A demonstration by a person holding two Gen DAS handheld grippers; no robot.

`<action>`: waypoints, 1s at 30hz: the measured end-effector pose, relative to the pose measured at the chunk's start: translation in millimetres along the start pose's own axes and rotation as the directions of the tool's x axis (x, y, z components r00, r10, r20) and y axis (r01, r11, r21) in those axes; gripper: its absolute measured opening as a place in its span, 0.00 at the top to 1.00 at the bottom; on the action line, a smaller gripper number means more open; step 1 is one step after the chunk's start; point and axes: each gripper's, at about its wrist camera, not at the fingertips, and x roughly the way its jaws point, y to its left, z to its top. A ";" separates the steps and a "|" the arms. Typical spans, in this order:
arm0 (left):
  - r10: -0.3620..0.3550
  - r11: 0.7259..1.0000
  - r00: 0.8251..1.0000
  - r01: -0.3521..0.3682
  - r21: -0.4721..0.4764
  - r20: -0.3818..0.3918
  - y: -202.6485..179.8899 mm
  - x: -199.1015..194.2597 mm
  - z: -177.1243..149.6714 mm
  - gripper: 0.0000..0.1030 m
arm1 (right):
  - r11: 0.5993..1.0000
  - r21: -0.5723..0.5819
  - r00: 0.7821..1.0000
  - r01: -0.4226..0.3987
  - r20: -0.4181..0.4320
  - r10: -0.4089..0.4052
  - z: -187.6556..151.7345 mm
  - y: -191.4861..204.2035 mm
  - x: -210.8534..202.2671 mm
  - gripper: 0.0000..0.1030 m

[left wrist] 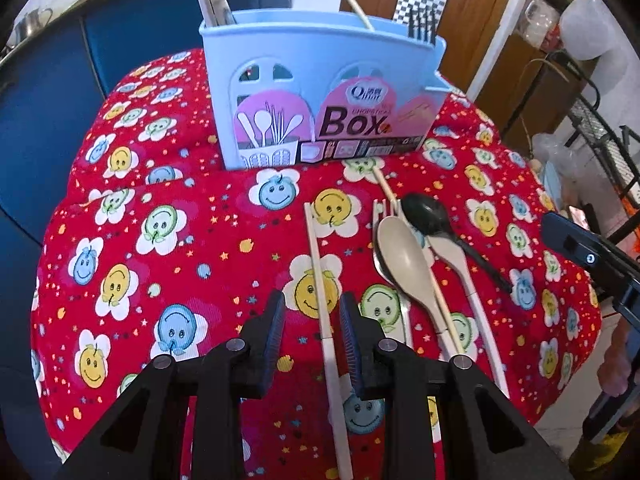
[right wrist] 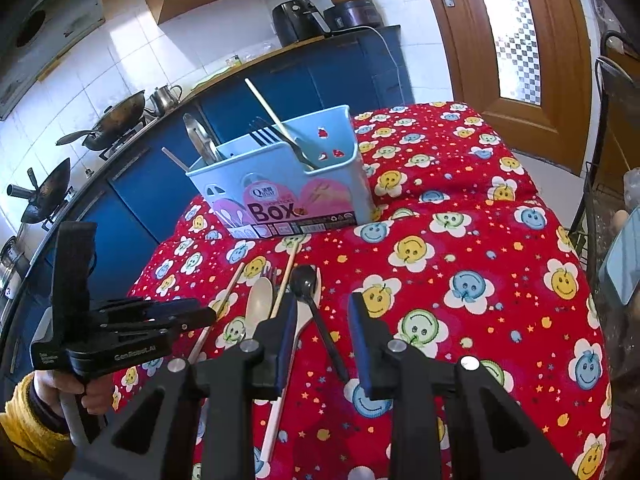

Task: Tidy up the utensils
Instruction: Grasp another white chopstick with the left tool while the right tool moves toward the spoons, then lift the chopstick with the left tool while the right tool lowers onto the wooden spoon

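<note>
Kitchen with blue cabinets; table under a red smiley-flower cloth [left wrist: 168, 216]. Ahead of both tools stands the light-blue chopstick box [left wrist: 320, 92], already holding a black fork, a chopstick and metal utensils. Loose utensils lie flat before it — beige spoon [left wrist: 404, 260], black spoon [right wrist: 306, 284], pale chopstick [left wrist: 320, 280]. Left gripper [left wrist: 312, 320]: jaws part-open, astride the chopstick, pads not touching — likely lined up to pinch it. Right gripper [right wrist: 324, 320]: part-open, black spoon's handle between the jaws, unheld.
</note>
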 end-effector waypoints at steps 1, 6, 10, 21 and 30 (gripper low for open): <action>0.000 1.000 1.000 0.000 -0.003 -0.008 0.6 1.8 0.6 0.74 | 1.000 0.002 1.000 0.000 -0.002 0.000 -0.2 -0.5 0.8 0.72; -0.008 1.000 0.998 0.008 -0.002 -0.054 1.1 9.1 5.5 0.81 | 1.000 0.003 1.000 0.000 -0.011 0.000 -1.8 -2.6 3.3 0.72; 0.002 1.000 0.998 0.000 0.019 -0.067 -1.8 11.1 8.8 0.88 | 1.000 0.006 1.000 -0.001 -0.013 0.001 -1.9 -4.1 4.1 0.72; -0.060 0.996 0.998 0.060 -0.062 0.004 12.9 0.9 0.0 0.95 | 1.000 -0.004 0.999 0.003 -0.032 -0.003 -3.5 4.9 5.2 0.72; -0.068 0.988 0.985 0.088 -0.125 0.159 38.2 -35.3 -23.9 0.95 | 1.000 -0.022 0.997 -0.018 -0.075 0.016 -4.4 28.0 11.3 0.72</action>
